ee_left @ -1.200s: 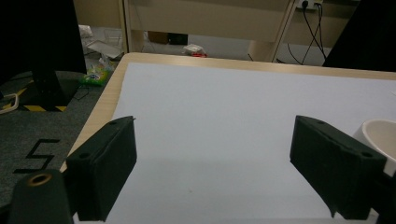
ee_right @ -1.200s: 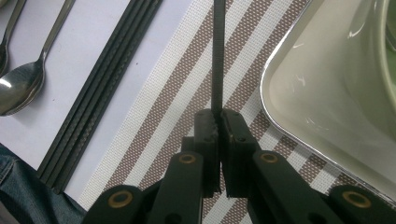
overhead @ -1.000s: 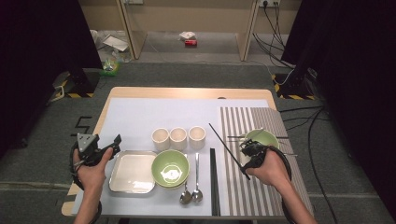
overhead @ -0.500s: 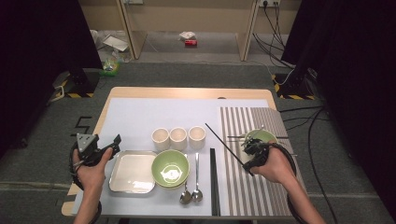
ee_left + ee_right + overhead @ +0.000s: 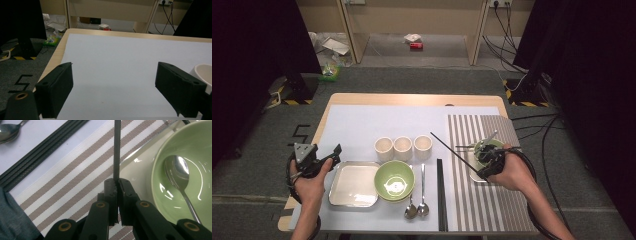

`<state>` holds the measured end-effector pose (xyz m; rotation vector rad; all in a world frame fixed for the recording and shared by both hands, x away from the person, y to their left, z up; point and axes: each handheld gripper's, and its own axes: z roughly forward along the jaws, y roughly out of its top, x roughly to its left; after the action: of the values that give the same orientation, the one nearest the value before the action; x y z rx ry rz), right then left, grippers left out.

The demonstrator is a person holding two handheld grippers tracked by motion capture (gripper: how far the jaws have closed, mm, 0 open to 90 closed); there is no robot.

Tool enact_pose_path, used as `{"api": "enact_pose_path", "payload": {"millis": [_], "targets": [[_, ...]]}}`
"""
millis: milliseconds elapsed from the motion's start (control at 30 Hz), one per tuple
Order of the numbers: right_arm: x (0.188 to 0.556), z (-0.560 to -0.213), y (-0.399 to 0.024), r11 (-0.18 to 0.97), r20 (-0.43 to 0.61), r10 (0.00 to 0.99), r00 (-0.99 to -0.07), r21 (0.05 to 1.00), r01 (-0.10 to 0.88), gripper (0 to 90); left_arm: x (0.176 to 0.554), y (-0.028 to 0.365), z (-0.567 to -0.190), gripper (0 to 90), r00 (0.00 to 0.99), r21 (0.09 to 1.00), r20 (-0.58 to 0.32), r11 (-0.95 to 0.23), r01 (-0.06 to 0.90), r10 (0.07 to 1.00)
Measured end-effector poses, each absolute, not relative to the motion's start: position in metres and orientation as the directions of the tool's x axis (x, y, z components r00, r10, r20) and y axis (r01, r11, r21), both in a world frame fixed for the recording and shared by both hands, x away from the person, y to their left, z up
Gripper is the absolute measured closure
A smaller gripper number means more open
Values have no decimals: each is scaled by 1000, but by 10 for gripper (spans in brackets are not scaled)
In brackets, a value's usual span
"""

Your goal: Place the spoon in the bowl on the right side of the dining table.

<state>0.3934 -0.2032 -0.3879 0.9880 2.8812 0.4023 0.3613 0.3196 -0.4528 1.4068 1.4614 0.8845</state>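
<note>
A single black chopstick [image 5: 116, 147] is clamped by its near end between the closed fingers of the right gripper [image 5: 488, 161], its long axis slanting up-left over the striped mat [image 5: 492, 200] toward the cups [image 5: 403, 147]. The left gripper [image 5: 319, 159], fingers wide and empty, is held well apart at the worktop's [image 5: 377, 112] left edge.

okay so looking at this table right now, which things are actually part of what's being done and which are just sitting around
In use:
- right gripper, shut on a black chopstick
- striped placemat
- green bowl with a spoon in it, beside the gripper

Lying about:
- left gripper, open, holding nothing
- three cups
- square plate
- other green bowl
- two spoons
- remaining chopsticks
</note>
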Motion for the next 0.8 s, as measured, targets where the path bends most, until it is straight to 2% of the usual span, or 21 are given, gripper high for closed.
{"api": "enact_pose_path", "payload": {"millis": [800], "targets": [[412,-367,-209,864,-42,460,-887,251,436,861,361,320,-453,138,45,932,-123,100,350,991]]}}
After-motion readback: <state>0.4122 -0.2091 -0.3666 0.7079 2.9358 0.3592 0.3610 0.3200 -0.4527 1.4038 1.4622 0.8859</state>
